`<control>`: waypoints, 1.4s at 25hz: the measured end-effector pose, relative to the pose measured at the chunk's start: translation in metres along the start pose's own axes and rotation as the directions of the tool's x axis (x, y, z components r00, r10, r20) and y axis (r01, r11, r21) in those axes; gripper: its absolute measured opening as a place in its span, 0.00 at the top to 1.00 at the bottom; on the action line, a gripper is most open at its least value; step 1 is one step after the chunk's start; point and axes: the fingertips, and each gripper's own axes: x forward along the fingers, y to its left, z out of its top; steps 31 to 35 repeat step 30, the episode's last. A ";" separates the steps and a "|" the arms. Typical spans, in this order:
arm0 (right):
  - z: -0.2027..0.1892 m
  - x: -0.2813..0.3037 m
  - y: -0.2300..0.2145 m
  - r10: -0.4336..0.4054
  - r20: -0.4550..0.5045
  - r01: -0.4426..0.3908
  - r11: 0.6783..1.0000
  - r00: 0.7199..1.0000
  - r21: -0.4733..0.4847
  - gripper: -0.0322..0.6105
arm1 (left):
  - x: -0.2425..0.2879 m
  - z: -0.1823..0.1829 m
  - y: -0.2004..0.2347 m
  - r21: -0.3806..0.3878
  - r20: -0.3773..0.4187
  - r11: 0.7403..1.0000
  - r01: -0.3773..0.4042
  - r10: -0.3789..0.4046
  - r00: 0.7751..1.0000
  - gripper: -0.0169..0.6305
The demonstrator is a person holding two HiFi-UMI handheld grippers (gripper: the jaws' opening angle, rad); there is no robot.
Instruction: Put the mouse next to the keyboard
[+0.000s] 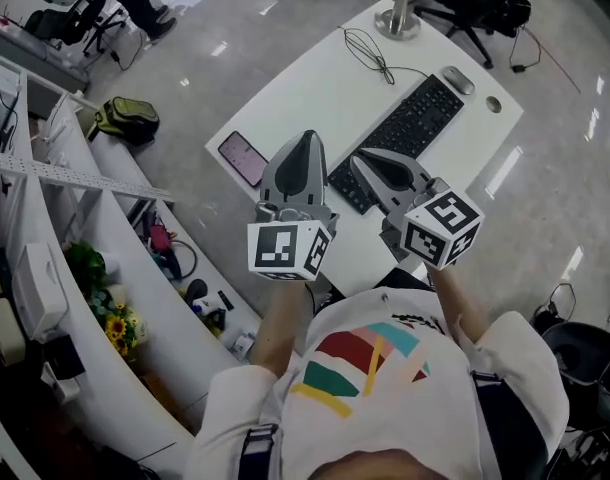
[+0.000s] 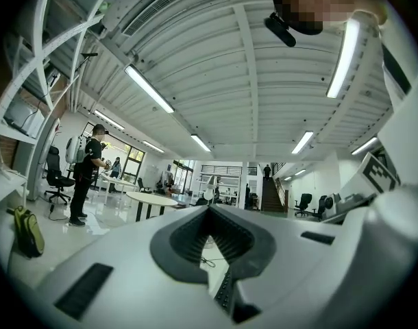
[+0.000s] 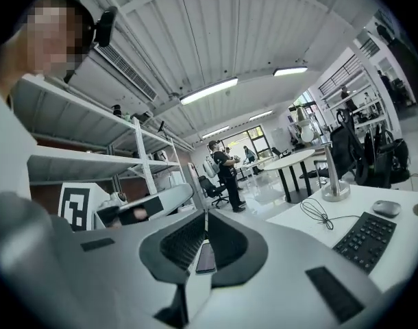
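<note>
A grey mouse (image 1: 458, 80) lies on the white desk (image 1: 305, 88), close to the far right corner of the black keyboard (image 1: 400, 138). I hold both grippers up in the air on the near side of the desk, well away from the mouse. My left gripper (image 1: 305, 143) has its jaws together with nothing between them, tips meeting (image 2: 209, 208). Beside it, my right gripper (image 1: 360, 158) also stands shut and empty (image 3: 205, 214). In the right gripper view the mouse (image 3: 387, 208) and keyboard (image 3: 366, 238) show at the right.
A phone (image 1: 243, 158) lies at the desk's near left corner. A coiled black cable (image 1: 370, 53) and a metal lamp base (image 1: 397, 18) sit at the far end. White shelves run along the left; a green backpack (image 1: 125, 118) lies on the floor.
</note>
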 end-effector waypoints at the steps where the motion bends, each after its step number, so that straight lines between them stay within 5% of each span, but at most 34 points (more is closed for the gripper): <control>1: 0.002 -0.001 0.002 0.002 0.008 -0.002 1.000 1.000 0.003 0.91 | -0.003 -0.001 0.000 -0.003 -0.004 1.000 -0.003 0.003 1.000 0.91; 9: 0.007 -0.010 0.003 -0.004 0.052 0.001 0.998 0.999 0.070 0.93 | -0.008 0.000 -0.007 0.009 -0.013 1.000 0.012 -0.012 1.000 0.91; 35: -0.005 -0.024 0.000 -0.068 0.022 0.068 0.998 0.997 -0.011 0.93 | -0.015 -0.004 -0.013 0.006 -0.019 1.000 0.029 -0.028 0.999 0.91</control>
